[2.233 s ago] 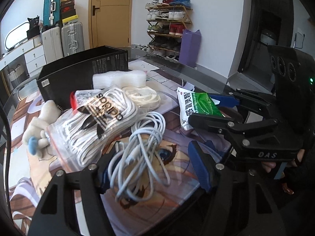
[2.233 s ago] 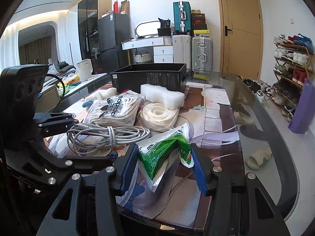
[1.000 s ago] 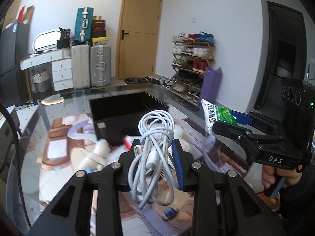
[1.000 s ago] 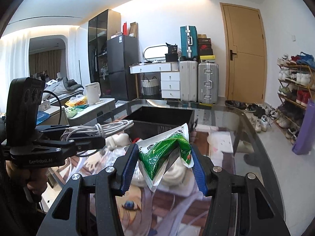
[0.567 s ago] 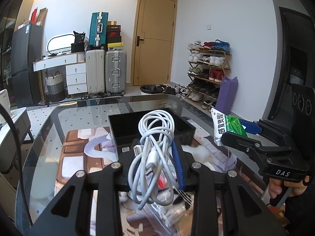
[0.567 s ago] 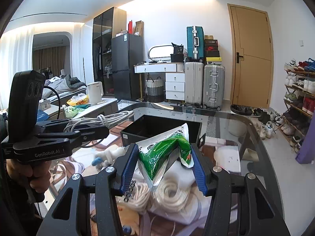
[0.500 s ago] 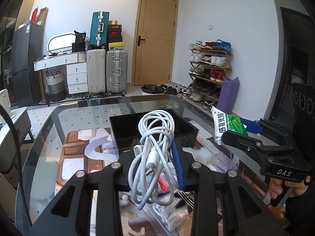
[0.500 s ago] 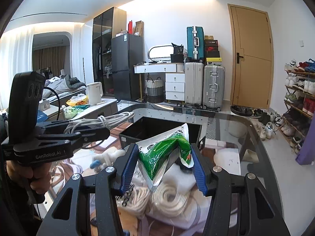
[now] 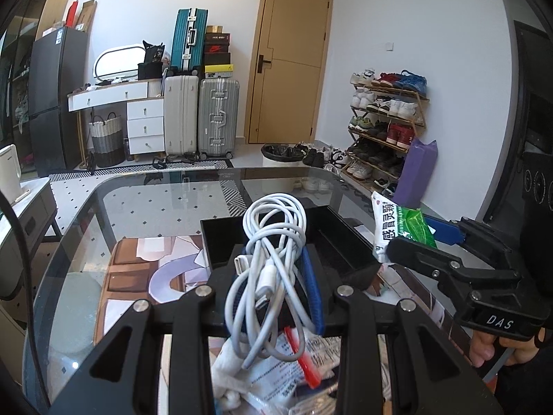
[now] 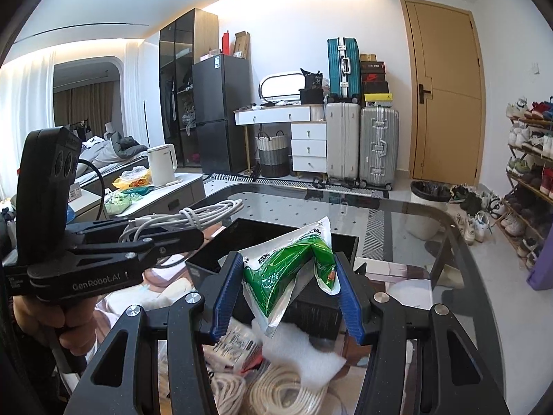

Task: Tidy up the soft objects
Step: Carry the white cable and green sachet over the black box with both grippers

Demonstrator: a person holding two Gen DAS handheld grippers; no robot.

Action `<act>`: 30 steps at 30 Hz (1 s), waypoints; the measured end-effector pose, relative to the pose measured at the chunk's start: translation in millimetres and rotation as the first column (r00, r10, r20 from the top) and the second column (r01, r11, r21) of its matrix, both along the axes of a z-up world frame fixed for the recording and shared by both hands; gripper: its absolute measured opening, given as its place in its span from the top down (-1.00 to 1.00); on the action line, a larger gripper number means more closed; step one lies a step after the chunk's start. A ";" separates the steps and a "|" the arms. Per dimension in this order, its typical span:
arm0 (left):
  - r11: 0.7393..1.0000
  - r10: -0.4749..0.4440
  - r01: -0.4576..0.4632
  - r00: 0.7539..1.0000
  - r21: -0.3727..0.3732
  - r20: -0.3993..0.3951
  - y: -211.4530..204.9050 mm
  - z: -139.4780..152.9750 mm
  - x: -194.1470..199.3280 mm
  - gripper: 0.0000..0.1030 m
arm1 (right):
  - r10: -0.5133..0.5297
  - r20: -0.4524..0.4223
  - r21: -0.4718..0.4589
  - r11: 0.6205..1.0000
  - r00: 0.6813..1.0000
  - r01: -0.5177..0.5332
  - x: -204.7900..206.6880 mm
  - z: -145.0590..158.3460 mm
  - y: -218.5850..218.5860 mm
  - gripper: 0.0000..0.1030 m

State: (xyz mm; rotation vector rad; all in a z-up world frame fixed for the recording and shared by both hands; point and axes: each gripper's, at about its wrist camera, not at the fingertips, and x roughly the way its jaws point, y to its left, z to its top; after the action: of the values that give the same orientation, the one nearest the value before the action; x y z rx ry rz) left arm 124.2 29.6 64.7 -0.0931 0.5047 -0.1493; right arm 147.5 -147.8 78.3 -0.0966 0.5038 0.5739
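My left gripper is shut on a bundle of white cables and holds it in the air, short of the black box. The same bundle shows in the right wrist view. My right gripper is shut on a green and white packet, also held up in front of the black box. In the left wrist view the packet sits at the right, beside the box.
Below the grippers lie coils of white rope, a white foam block and bagged items on a printed mat. The glass table stretches beyond the box. Suitcases and a shoe rack stand behind.
Both grippers have moved forward a little toward the black box, which now looks closer. Each keeps its hold on its item.
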 end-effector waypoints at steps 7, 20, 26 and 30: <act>1.000 0.005 -0.005 1.000 0.001 -0.026 -2.6 -4.4 22.7 0.40 | 0.002 -0.038 -0.011 1.000 0.999 -0.002 31.2 -9.3 7.3 -0.03; 0.999 0.012 -0.009 0.997 0.032 -0.081 -10.3 -18.1 53.3 0.40 | 0.000 -0.092 -0.039 0.999 0.996 -0.004 64.8 -28.9 14.4 -0.03; 0.999 0.006 -0.001 0.994 0.048 -0.107 -15.5 -26.0 64.5 0.40 | 0.011 -0.114 -0.054 0.998 0.993 -0.017 76.5 -39.2 19.4 -0.03; 0.999 0.000 0.006 0.992 0.051 -0.125 -16.8 -29.4 69.5 0.40 | 0.018 -0.128 -0.069 0.997 0.992 -0.027 82.9 -46.3 24.7 -0.03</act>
State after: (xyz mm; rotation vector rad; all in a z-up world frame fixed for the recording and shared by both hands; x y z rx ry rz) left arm 193.7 12.9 35.3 -0.0516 0.6330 -0.1338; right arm 230.4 -123.1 32.0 -0.1333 0.6477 0.5869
